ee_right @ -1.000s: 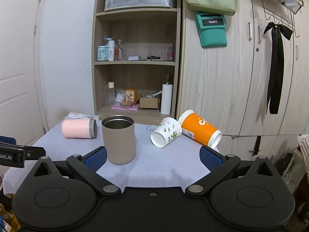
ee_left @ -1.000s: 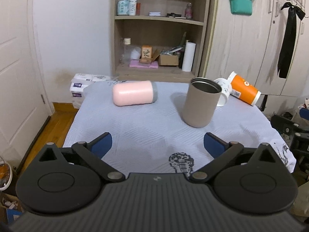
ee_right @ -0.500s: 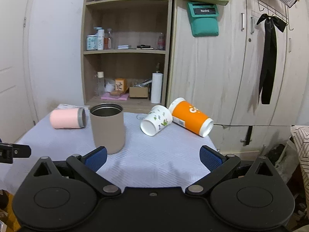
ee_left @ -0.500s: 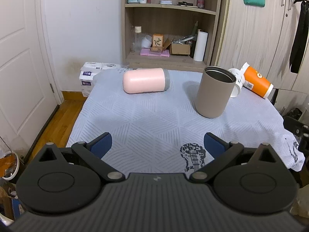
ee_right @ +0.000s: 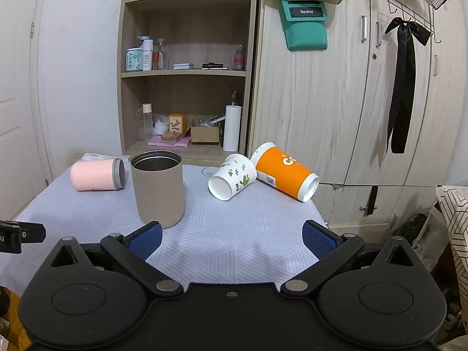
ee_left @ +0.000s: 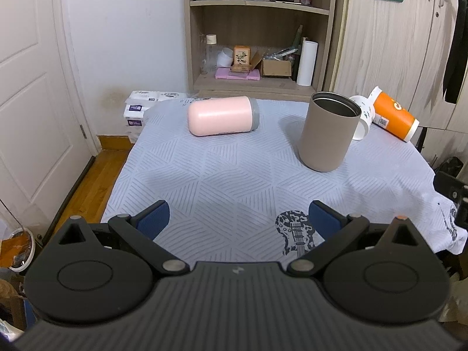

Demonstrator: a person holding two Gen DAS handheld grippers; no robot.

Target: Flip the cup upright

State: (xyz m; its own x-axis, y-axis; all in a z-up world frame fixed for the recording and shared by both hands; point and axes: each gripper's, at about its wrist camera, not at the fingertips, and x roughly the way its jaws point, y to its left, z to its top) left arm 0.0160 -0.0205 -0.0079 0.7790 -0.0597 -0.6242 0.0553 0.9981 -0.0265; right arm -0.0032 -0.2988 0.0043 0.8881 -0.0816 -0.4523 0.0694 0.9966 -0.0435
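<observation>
**Both views drawn back, three cups left lying down**

Since a second ago both cameras have pulled away from the table (ee_left: 234, 181): the cloth fills less of each view, and the cups sit smaller and farther off, none of them having shifted on the cloth.

On the table, the tan tumbler (ee_right: 158, 188) stands upright, mouth up. Three cups lie on their sides. The pink cup (ee_left: 222, 115) rests at the far left, long axis running left to right, its grey-rimmed mouth toward the tumbler. Behind and to the right of the tumbler, the white patterned cup (ee_right: 232, 180) lies with its mouth toward the right camera and angled left; the orange cup (ee_right: 285, 175) lies just beside it, apparently touching near the bases, mouth pointing right and toward the table's edge.

Which cup is meant the task does not say. By my reading, the pink cup lies ahead and slightly left of the left hand-held gripper (ee_left: 238, 219), well apart from it, and that side is the nearer. The white and orange cups lie ahead and slightly right of the right hand-held gripper (ee_right: 231, 238), also well apart.

Both hand-held grippers are spread wide, blue pads far apart, holding nothing and touching nothing. Each hovers at the near edge of the table.
</observation>
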